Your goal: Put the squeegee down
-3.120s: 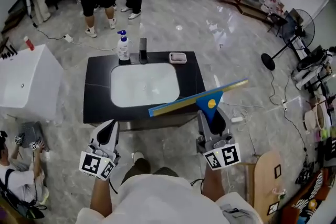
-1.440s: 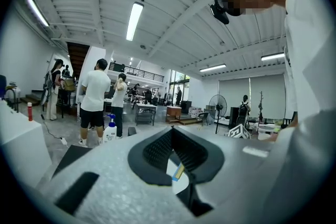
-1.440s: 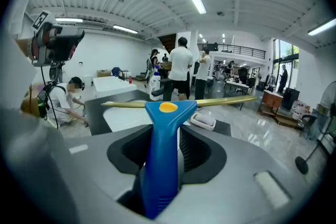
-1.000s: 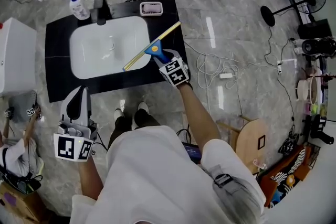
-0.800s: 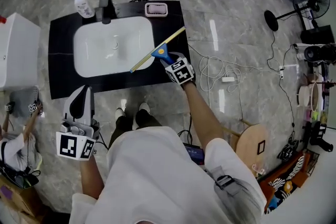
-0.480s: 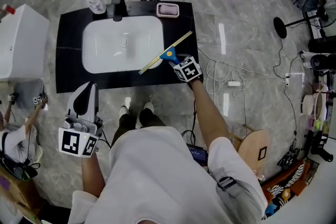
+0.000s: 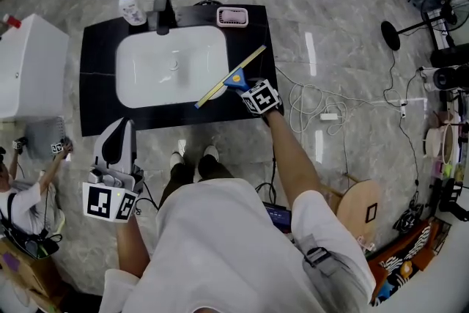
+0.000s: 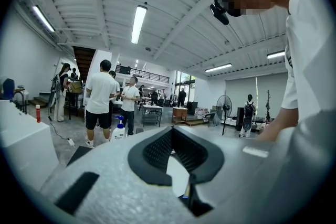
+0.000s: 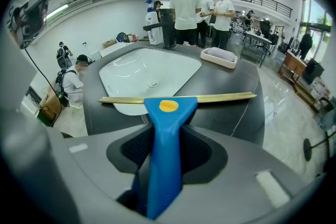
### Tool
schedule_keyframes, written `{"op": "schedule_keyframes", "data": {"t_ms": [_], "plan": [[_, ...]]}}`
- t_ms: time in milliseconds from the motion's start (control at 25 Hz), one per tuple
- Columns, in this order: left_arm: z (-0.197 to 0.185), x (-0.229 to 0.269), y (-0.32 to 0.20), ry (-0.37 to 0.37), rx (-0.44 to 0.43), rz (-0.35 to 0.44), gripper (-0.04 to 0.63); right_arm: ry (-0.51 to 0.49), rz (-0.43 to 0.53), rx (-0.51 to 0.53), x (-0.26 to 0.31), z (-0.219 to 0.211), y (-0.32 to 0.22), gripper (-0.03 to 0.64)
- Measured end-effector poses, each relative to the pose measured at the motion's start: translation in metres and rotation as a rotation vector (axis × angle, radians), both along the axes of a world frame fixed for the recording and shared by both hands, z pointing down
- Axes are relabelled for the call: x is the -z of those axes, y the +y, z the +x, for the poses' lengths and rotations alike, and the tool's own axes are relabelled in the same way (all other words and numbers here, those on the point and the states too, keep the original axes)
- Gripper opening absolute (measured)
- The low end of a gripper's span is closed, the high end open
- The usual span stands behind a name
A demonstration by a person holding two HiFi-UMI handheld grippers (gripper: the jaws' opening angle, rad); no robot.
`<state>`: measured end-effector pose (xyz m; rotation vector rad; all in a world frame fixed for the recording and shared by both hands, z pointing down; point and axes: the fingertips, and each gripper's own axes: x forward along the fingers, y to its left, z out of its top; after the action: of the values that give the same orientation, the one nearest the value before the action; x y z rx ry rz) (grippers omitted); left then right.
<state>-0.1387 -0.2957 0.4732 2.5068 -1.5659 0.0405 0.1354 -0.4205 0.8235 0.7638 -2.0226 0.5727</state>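
Black rectangular countertop with a white inset basin is standing on the marble floor in front of the person. Left gripper is hanging level, off the counter's front-left corner, its jaws appearing closed together and gripping nothing. Right gripper is pointing steeply down over the counter's front right, its jaws clamping the handle of the blue-handled, yellow-bladed squeegee, whose blade is spanning the basin's right front rim; contact with the surface is unclear.
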Motion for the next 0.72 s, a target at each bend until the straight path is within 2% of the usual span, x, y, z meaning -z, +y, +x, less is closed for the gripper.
{"op": "schedule_keyframes", "data": {"t_ms": [160, 320, 440, 600, 720], "plan": [[-0.002, 0.001, 0.002, -0.004, 0.004, 0.001, 0.000, -0.059, -0.011, -0.001, 0.003, -0.006, 0.006, 0.250], [-0.003, 0.000, 0.003, -0.010, 0.002, 0.003, 0.000, -0.052, 0.007, 0.002, 0.002, -0.011, 0.007, 0.305], [-0.002, 0.000, 0.004, -0.011, -0.005, 0.003, 0.000, -0.054, 0.052, -0.024, 0.007, -0.008, 0.006, 0.321], [-0.003, 0.002, 0.007, -0.012, -0.010, 0.004, 0.000, -0.102, 0.130, -0.112, 0.024, -0.002, 0.000, 0.377], [-0.005, 0.003, 0.006, -0.014, -0.013, 0.008, 0.000, -0.116, 0.174, -0.147, 0.034, 0.003, -0.002, 0.385]]}}
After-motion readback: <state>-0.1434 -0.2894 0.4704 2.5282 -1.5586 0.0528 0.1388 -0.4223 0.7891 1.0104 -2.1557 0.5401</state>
